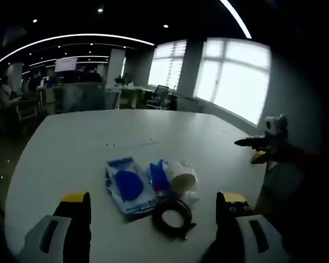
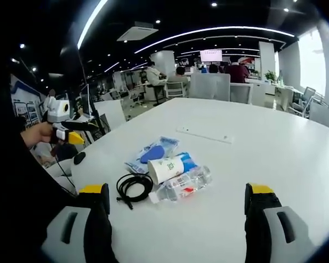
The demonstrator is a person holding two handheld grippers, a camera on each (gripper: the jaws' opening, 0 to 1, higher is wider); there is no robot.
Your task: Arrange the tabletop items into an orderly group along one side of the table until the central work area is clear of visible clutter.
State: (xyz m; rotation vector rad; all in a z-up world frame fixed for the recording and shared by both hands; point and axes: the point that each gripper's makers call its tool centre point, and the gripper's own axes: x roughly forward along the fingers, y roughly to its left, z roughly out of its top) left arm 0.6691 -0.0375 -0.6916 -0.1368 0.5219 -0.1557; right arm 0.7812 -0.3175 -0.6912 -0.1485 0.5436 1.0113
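A small pile lies on the white table [image 1: 71, 148]. It holds a blue-and-white packet [image 1: 129, 186], a white paper cup [image 1: 181, 175] on its side, a clear bottle [image 1: 193, 195] and a coiled black cable [image 1: 172, 216]. My left gripper [image 1: 153, 198] is open just before the pile, its yellow-tipped jaws wide apart and holding nothing. My right gripper [image 1: 263, 143] hovers beyond the table's right edge. In the right gripper view, the packet [image 2: 153, 152], cup [image 2: 165, 169], bottle [image 2: 183, 186] and cable [image 2: 132, 187] lie ahead of my open right gripper [image 2: 178, 190]. A hand holds my left gripper [image 2: 71, 131] at the left.
A thin flat white strip [image 2: 203, 135] lies on the table [image 2: 274, 148] beyond the pile. Bright windows [image 1: 236, 76], office desks and chairs [image 2: 208, 85] and seated people surround the table. A small dark object [image 2: 78, 158] sits near the table's left edge.
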